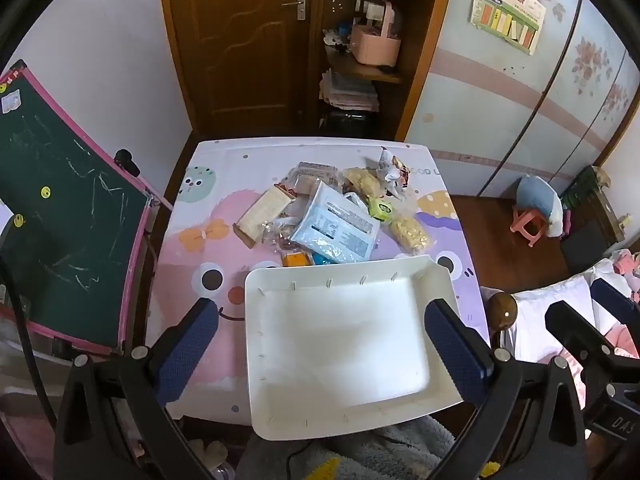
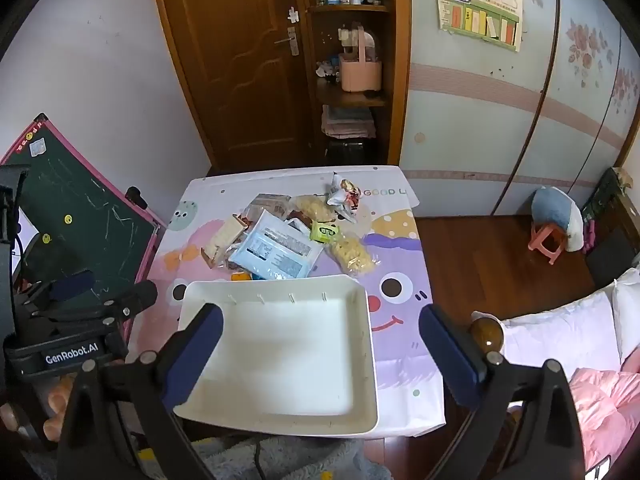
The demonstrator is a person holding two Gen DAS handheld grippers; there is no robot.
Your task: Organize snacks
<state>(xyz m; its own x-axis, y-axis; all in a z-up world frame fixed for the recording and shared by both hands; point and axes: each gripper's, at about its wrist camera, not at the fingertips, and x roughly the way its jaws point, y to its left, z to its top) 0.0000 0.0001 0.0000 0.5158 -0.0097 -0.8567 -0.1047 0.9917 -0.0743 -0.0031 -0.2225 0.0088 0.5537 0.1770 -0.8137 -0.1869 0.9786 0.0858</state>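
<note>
Left gripper jaws wide, nothing held, above white tray. Right gripper wide too, empty, over tray's right edge. Tray empty, at table near edge. Snack pile just beyond tray: blue-white pouch touching far rim, yellow chip bags, green packet, cracker pack. Door well beyond tray.

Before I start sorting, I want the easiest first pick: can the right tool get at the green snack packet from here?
Probably yes. The right tool is open and empty, and the green packet lies on top of the pile, uncovered. Only the white tray lies between them, low enough to pass over.
</note>
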